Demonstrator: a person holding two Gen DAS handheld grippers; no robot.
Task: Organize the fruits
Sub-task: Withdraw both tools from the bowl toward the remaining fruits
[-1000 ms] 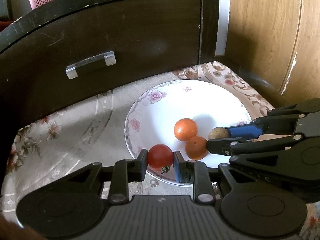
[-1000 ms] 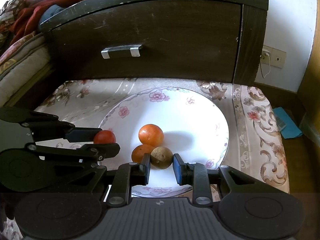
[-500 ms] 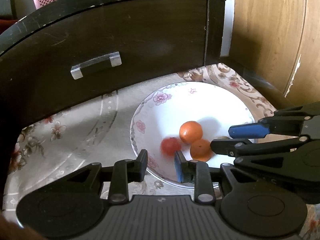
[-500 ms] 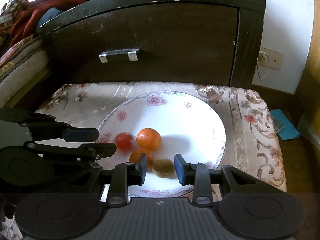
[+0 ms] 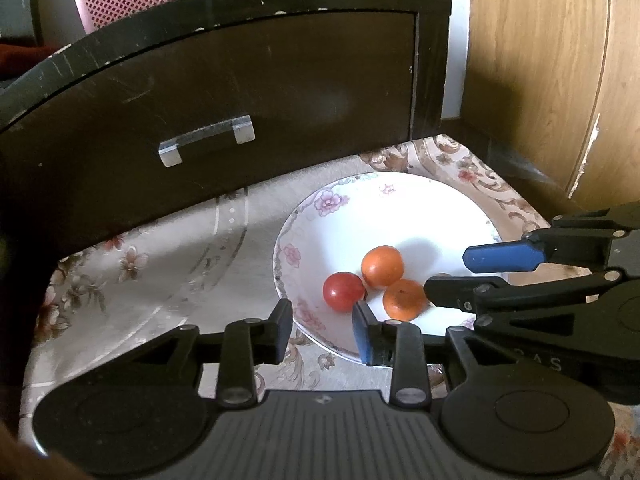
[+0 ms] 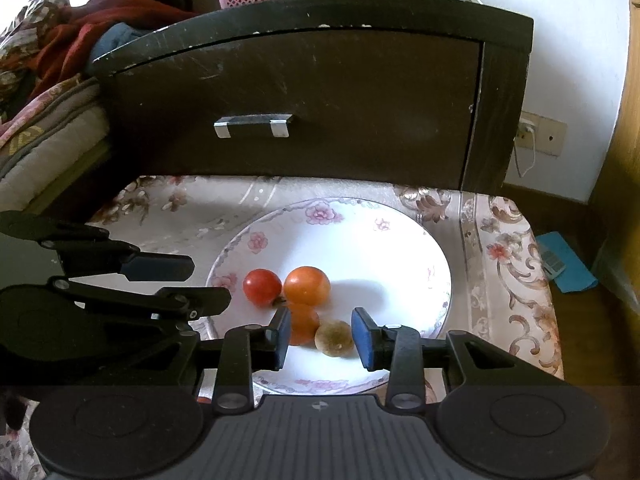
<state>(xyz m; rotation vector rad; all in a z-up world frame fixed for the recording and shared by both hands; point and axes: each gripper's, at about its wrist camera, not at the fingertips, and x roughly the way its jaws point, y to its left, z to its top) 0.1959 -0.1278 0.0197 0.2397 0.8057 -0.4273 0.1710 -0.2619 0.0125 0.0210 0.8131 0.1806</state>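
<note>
White plate (image 6: 400, 240) with flower rim on a patterned cloth (image 5: 160, 272), before a dark drawer (image 6: 320, 100). In it, clustered: red tomato (image 6: 262, 286), two orange fruits (image 6: 307, 285) (image 5: 404, 299), brown fruit (image 6: 334, 338). Left tongs (image 5: 322, 330) spread apart, empty, at the plate's near rim. Right tongs (image 6: 320, 334) spread apart; brown fruit between the tips, ungripped.

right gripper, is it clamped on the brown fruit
No, the right gripper is open, and the brown fruit lies free on the plate between its fingers.
</note>
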